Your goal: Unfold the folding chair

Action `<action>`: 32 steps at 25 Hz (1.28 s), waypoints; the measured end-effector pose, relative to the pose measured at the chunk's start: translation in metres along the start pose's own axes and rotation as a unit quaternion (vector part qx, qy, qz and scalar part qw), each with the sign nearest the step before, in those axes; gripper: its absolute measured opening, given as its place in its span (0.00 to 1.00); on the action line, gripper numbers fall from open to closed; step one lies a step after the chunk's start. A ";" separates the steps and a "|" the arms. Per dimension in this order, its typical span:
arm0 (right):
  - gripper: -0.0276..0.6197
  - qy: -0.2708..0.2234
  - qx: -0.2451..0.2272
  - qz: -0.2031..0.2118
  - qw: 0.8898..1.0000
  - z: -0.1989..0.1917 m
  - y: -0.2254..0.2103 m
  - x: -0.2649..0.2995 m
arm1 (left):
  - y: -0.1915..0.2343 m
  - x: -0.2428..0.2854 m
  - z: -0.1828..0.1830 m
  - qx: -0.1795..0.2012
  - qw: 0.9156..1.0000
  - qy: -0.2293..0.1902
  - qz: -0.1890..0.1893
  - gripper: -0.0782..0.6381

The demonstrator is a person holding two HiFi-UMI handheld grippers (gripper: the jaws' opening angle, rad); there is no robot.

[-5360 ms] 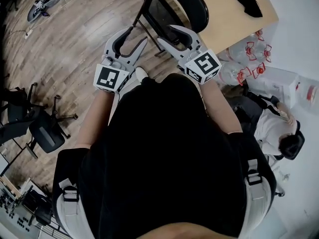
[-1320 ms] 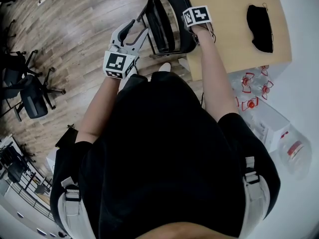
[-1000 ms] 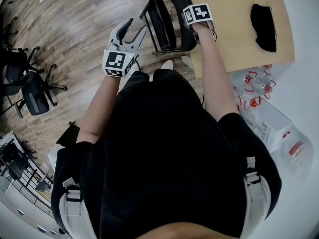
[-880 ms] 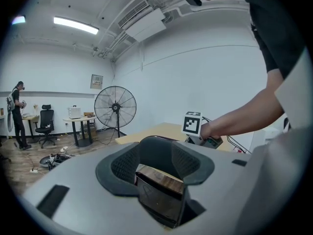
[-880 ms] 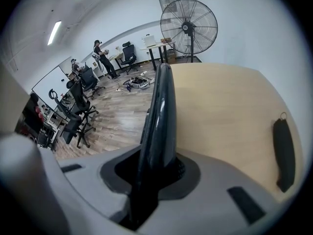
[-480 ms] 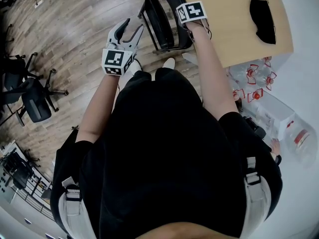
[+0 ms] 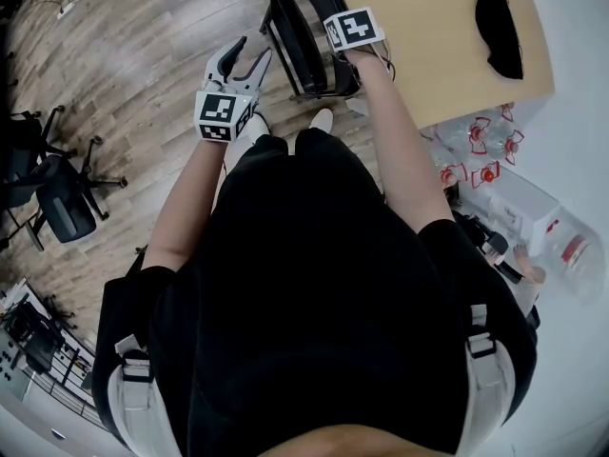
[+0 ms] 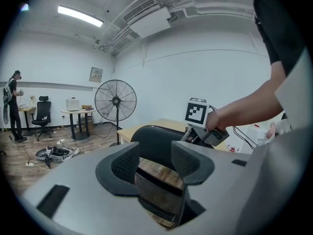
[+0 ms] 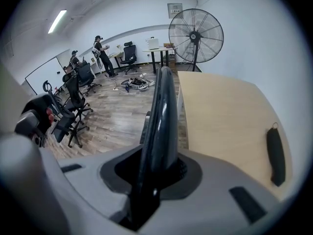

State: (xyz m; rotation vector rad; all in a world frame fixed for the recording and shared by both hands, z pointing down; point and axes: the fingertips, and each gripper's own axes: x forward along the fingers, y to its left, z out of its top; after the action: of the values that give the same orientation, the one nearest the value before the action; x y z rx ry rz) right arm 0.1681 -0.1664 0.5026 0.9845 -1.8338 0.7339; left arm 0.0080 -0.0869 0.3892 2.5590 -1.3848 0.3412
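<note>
Right gripper view: right tool (image 9: 155,175) with jaws together, clamped on the thin top edge of the folding chair (image 9: 161,106). Backrest seen edge-on, rising straight out of the jaws. Lower frame of the chair mostly hidden behind that edge. Tabletop (image 9: 220,116) just beside the chair at right, bearing a dark object (image 9: 276,155) of unclear kind near its far edge.

Left gripper view: left tool (image 8: 155,163) with jaws partly apart, nothing between the pads. Dark backrest beyond the jaws, clear of them. Seat and legs cut off by the tool body. Marker cube (image 8: 197,112) of the right tool at the backrest's upper right.

Head view: chair on the wood floor (image 7: 143,55) against the tabletop's edge, its top cut off by the frame. Right tool on the backrest, jaws hidden under its cube. Left tool near the chair's seat side, not touching.
</note>
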 end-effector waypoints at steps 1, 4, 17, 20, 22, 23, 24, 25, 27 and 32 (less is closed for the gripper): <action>0.16 0.001 -0.001 0.000 1.000 0.001 0.005 0.001 | 0.004 -0.001 -0.002 -0.003 1.000 0.001 0.000 0.39; 0.16 0.001 -0.004 -0.001 1.000 0.004 0.018 0.002 | 0.018 -0.002 -0.009 -0.013 1.000 0.004 0.001 0.39; 0.16 -0.010 -0.030 -0.007 0.999 0.010 0.057 -0.002 | 0.056 0.026 -0.036 -0.043 0.999 0.032 0.007 0.39; 0.16 -0.008 -0.030 -0.010 0.999 0.013 0.065 0.003 | 0.070 0.040 -0.053 -0.068 0.996 0.051 0.007 0.39; 0.16 -0.009 -0.028 -0.013 0.999 0.015 0.068 0.004 | 0.077 0.051 -0.065 -0.097 0.993 0.067 0.010 0.39; 0.16 -0.010 -0.026 -0.014 1.000 0.015 0.070 0.004 | 0.080 0.056 -0.071 -0.111 0.991 0.076 0.014 0.39; 0.16 -0.011 -0.026 -0.014 1.000 0.014 0.071 0.004 | 0.083 0.061 -0.077 -0.123 0.989 0.085 0.020 0.39; 0.16 -0.012 -0.025 -0.015 1.000 0.013 0.072 0.004 | 0.085 0.066 -0.083 -0.132 0.987 0.092 0.026 0.39; 0.16 -0.011 -0.026 -0.016 0.999 0.014 0.076 0.005 | 0.092 0.075 -0.092 -0.143 0.983 0.107 0.037 0.39; 0.16 -0.011 -0.027 -0.018 0.999 0.016 0.087 0.007 | 0.107 0.096 -0.114 -0.160 0.974 0.146 0.062 0.40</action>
State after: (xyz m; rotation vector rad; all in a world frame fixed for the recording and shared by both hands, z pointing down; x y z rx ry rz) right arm 0.0849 -0.1378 0.4952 0.9905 -1.8405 0.6502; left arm -0.0422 -0.1870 0.5348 2.0757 -1.3641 0.4519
